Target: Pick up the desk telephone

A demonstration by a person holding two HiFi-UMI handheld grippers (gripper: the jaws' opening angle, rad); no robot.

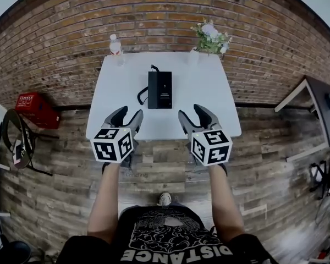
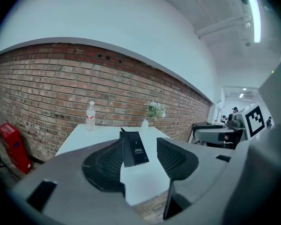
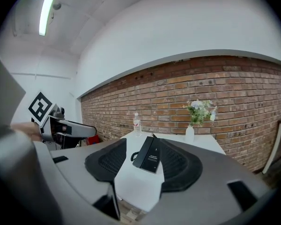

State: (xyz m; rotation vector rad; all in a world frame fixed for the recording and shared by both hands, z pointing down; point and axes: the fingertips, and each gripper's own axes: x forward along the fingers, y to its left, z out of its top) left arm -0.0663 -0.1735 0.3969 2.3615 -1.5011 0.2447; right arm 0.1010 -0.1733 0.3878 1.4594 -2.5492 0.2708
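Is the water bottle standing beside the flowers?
No, the water bottle stands at the far left corner of the table, the flowers at the far right.

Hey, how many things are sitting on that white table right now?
3: a water bottle at the far left corner, the black desk telephone near the middle, and a vase of flowers at the far right. Nothing appears hidden behind them.

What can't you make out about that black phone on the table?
Print on the desk telephone: too small to read in every view.
Near edge of the table: partly covered by the left gripper and right gripper, head view.
Label on the bottle: too small, head view.
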